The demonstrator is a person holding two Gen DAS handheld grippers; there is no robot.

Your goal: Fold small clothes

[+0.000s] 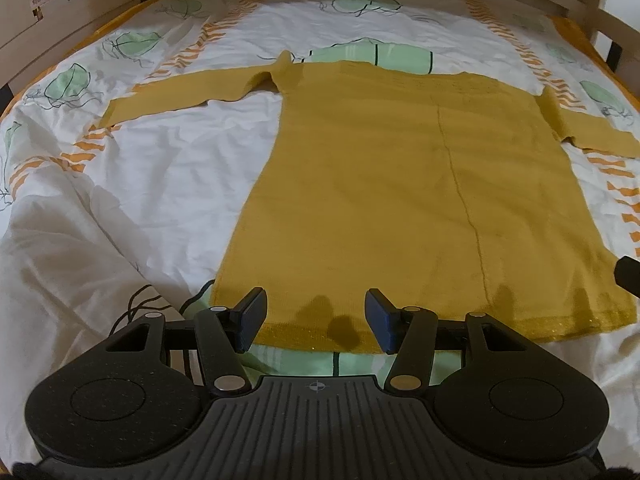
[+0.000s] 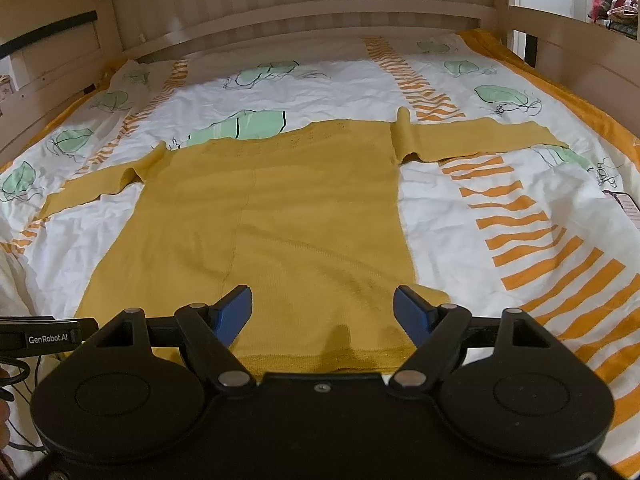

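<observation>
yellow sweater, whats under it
The yellow sweater lies flat on the patterned bedsheet, which shows all around it. The sheet beneath the knit is covered, so anything there cannot be seen.

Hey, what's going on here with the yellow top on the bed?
A person holding a hand-held gripper in each hand is about to fold a yellow sweater. It lies flat on a patterned bedsheet with both sleeves spread out to the sides. The left hand-held gripper and the right hand-held gripper both hover open over the bottom hem. Neither has gripped the fabric, and no fold has been made yet.
</observation>
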